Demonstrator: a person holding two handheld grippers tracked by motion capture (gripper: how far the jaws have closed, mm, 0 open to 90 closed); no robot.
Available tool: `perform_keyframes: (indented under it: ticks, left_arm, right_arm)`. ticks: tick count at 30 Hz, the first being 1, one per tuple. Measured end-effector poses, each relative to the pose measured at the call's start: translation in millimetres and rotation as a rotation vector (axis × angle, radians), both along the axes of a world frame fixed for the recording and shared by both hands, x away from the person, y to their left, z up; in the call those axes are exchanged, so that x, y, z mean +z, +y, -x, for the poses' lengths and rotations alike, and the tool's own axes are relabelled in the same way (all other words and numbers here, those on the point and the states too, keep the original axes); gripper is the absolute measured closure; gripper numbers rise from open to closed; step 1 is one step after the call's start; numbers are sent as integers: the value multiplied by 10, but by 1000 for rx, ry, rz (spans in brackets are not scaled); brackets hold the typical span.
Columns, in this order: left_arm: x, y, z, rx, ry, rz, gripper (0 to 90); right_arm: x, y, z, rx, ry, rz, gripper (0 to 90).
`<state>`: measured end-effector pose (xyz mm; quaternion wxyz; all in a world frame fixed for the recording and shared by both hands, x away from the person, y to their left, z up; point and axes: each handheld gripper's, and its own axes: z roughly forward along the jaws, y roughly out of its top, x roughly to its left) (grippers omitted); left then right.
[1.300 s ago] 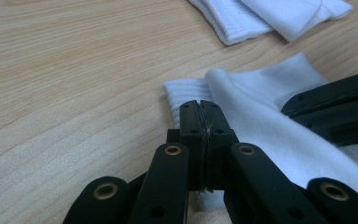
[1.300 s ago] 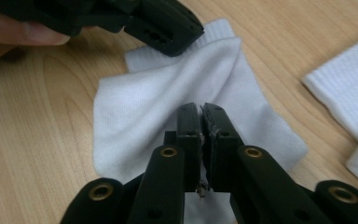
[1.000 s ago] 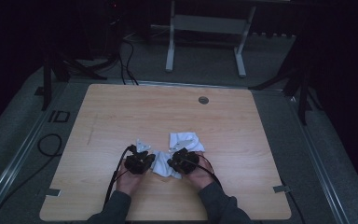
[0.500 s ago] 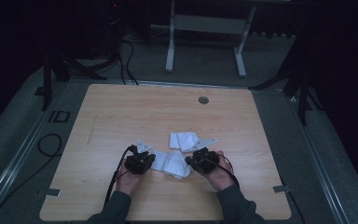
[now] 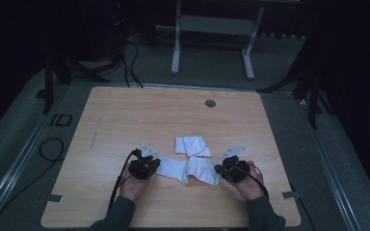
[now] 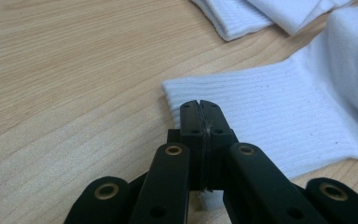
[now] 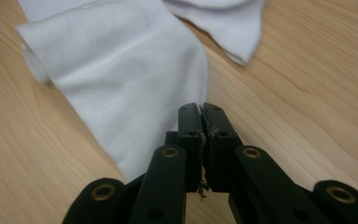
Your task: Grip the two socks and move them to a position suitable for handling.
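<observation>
Sock [image 5: 188, 169]: white, lying stretched along the near part of the table [image 5: 125, 115], between the two hands; ribbed cuff at the left end, smooth foot at the right; a soft fold or hump shows near its middle
Second sock [image 5: 192, 145]: folded, just beyond the stretched one, touching or nearly touching it; which, I cannot tell
Left hand-held gripper [image 6: 199, 106]: jaws pressed together on the near edge of the ribbed cuff [image 6: 270, 116]; the pinch sits close to the cuff's corner
Right hand-held gripper [image 7: 202, 109]: jaws pressed together at the edge of the foot end [image 7: 130, 84]; a few threads show in the seam between them, so it appears to pinch the cloth, thinly
Step in hand: judged to be drawing the sock out flat and straight by pulling its two ends apart
How to do it well: hold the left end as the anchor; pull the right end level and low, along the sock's own line, so the middle hump flattens instead of twisting; stop once the cloth lies taut, since knit stretches and springs back
Risk: the right pinch looks shallow and could slip off the edge; dragging sideways could catch the second sock and undo its fold
Before letting go: lower both ends onto the table so the sock stays flat
</observation>
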<state>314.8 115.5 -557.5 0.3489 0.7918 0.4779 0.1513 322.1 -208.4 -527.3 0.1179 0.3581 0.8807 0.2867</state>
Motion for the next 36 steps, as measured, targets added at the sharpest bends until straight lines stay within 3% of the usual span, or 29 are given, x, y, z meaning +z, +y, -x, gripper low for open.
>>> perform_keyframes:
  ticks: [6,8,9,10,15,19,20,21,27,29,31,36]
  left_arm:
    - [1,-7,2,-1,-3,-5,891]
    - [3,-10,4,1,-4,-8,888]
    - [4,-10,4,4,-3,-4,888]
    - [9,-7,5,8,-6,1,873]
    - [79,-36,60,13,-24,7,851]
    - [151,-204,167,-39,-50,-2,849]
    - [169,-312,229,-74,-46,-1,849]
    - [169,-312,229,-74,-46,-1,849]
    - [86,-627,394,-180,7,-7,850]
    - [63,-684,406,-203,5,-9,851]
    - [43,-735,413,-215,-7,-18,852]
    - [17,-724,399,-209,7,-53,873]
  right_arm:
    - [-7,-98,-34,-48,-34,50,860]
    - [9,-109,-36,-85,-62,34,751]
    - [9,-109,-36,-85,-62,34,751]
    - [40,-105,-14,-90,-90,26,752]
    - [88,-89,34,-74,-110,11,758]
    - [36,-45,58,-49,-89,21,785]
    - [4,-30,67,-36,-76,30,793]
    - [4,-30,67,-36,-76,30,793]
    - [-90,-26,78,-26,-32,32,799]
    - [-110,-28,71,-26,-24,32,800]
    - [-130,-27,65,-27,-14,35,801]
    - [-160,-38,49,-21,1,32,801]
